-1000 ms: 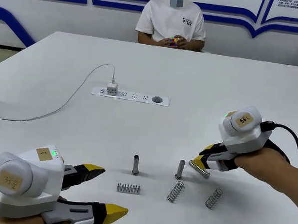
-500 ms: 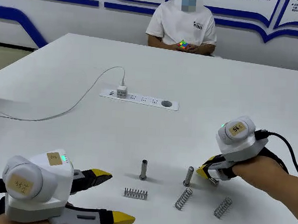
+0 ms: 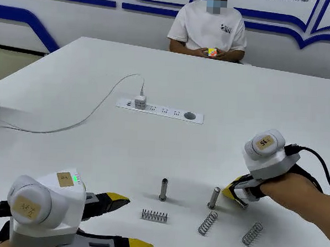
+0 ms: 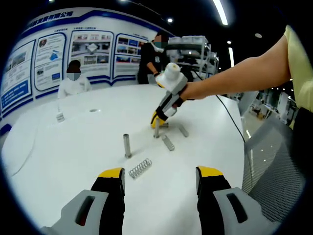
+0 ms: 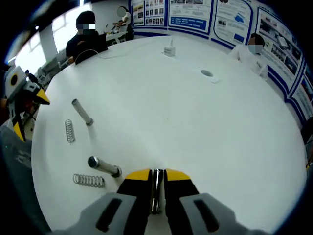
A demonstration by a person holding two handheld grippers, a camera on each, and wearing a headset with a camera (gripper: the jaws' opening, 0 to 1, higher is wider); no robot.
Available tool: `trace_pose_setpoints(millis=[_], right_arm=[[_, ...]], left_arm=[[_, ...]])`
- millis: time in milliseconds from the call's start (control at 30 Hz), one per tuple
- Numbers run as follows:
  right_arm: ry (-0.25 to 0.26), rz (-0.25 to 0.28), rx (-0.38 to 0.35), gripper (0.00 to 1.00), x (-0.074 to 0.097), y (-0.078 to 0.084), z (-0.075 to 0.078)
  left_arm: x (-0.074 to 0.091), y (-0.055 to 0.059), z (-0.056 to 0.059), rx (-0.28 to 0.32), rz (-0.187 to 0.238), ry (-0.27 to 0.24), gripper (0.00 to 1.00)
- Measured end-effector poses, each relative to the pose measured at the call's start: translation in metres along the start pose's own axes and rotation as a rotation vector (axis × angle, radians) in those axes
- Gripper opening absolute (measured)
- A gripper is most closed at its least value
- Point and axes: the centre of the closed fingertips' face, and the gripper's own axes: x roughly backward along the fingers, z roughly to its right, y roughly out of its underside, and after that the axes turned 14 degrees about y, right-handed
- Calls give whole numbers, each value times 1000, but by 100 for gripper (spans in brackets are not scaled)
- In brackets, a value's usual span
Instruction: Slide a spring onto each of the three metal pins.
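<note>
Two metal pins stand upright on the white table (image 3: 255,100), one (image 3: 164,189) to the left and one (image 3: 214,197) to the right. Three springs lie in front of them: left (image 3: 154,215), middle (image 3: 207,222), right (image 3: 251,233). My right gripper (image 3: 234,194) sits low just right of the second pin, shut on a third metal pin (image 5: 155,188) held between its yellow tips. My left gripper (image 3: 128,222) hovers at the near left, open and holding nothing. In the left gripper view its jaws (image 4: 160,174) point at the left spring (image 4: 140,167) and left pin (image 4: 126,145).
A white power strip (image 3: 160,108) with a plugged charger (image 3: 139,102) and a cable (image 3: 82,119) lies mid-table. A person (image 3: 207,27) sits at the far edge holding a colourful cube. Bare table surrounds the pins.
My right gripper has dropped closer to the table beside the second pin, and the held pin now shows less. The left gripper has kept its place; the head camera has shifted.
</note>
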Motion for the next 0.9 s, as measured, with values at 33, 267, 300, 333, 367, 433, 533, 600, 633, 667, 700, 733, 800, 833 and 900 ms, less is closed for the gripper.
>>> trace_pose_setpoints(millis=[33, 267, 300, 333, 367, 433, 533, 600, 633, 667, 700, 733, 800, 833, 900], right_arm=[[1, -2, 2, 11, 0, 0, 0], [-7, -8, -17, 10, 1, 1, -1], [-8, -11, -20, 10, 1, 2, -1], [-10, -12, -22, 10, 1, 2, -1], [-10, -13, -25, 10, 0, 2, -1], [-12, -15, -29, 10, 0, 2, -1], [-10, -8, -23, 9, 0, 2, -1], [-7, 2, -13, 9, 1, 2, -2], [-6, 4, -10, 9, 2, 3, -2], [-5, 3, -6, 9, 3, 4, -3], [-5, 5, -2, 9, 5, 4, -4], [-4, 11, -3, 9, 7, 4, -4], [-3, 27, -17, 9, 11, 2, -3], [-4, 33, -22, 9, 13, 1, -4], [-5, 48, -26, 9, 19, -2, -4]], left_arm=[[0, 0, 0, 2, 2, 0, 60], [4, 1, -3, 7, 3, -9, 60], [4, 0, -3, 8, 5, -11, 60], [5, 0, -4, 9, 7, -12, 60], [5, 0, -5, 10, 8, -13, 60], [4, 0, -5, 11, 8, -13, 60], [4, 1, -4, 10, 6, -14, 60], [3, 1, -5, 11, 7, -14, 60], [3, 1, -5, 11, 7, -15, 59], [3, 1, -5, 11, 6, -15, 59], [3, 0, -5, 11, 7, -15, 59], [3, 0, -5, 10, 8, -16, 59], [4, 0, -5, 7, 8, -18, 59], [4, -1, -5, 6, 7, -18, 59], [4, -1, -5, 5, 8, -19, 59]])
